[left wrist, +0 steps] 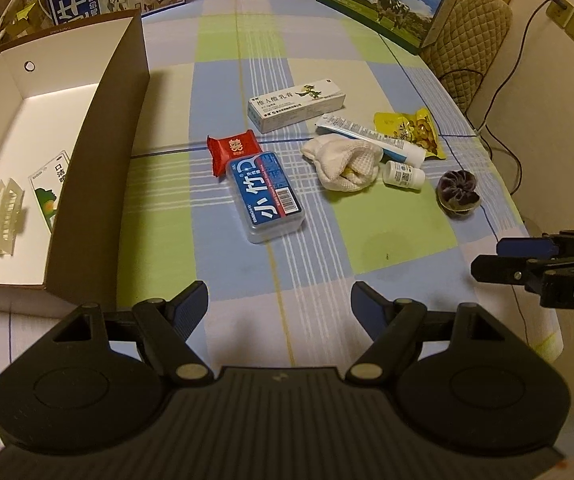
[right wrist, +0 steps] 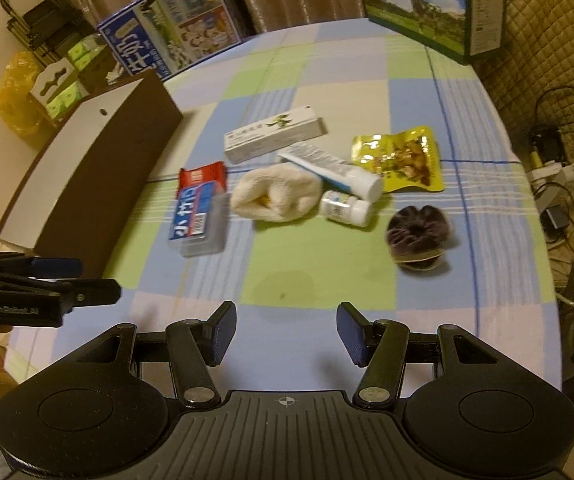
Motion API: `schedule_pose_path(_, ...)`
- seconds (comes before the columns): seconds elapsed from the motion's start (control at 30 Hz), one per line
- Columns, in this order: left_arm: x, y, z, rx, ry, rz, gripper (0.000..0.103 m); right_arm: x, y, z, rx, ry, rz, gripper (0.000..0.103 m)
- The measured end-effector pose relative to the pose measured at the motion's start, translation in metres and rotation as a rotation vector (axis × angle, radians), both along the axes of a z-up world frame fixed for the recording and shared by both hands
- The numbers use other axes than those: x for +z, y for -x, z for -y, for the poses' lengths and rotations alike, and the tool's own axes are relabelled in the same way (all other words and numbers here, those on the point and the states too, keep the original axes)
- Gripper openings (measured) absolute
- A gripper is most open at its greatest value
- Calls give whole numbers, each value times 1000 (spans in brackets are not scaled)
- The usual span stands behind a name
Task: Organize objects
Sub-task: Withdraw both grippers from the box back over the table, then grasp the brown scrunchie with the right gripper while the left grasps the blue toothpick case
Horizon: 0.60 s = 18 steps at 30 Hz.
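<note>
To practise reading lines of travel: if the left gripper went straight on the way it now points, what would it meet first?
Probably bare tablecloth: the left gripper, open and empty, points steeply down. Further along that line lies the blue plastic case, though depth is unclear.

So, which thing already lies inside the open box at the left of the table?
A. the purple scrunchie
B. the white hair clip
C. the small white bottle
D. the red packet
B: the white hair clip lies on the floor of the box, while the other three are still out on the tablecloth.
</note>
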<state>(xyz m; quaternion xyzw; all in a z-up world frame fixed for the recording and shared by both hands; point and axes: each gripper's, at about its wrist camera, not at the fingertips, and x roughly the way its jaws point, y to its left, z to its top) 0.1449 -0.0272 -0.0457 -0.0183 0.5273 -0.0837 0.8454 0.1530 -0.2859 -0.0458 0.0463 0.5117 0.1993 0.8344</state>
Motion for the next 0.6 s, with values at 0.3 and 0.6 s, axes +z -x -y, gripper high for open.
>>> schedule_pose_path(0.3,-9,-9,8,23,-7,-5,76,-13,-22,29,-91,79,53,53)
schedule_pose_path(0.6,-16,-25,6,62,-28,8,76,-36,-54,51,-116,120,124,53)
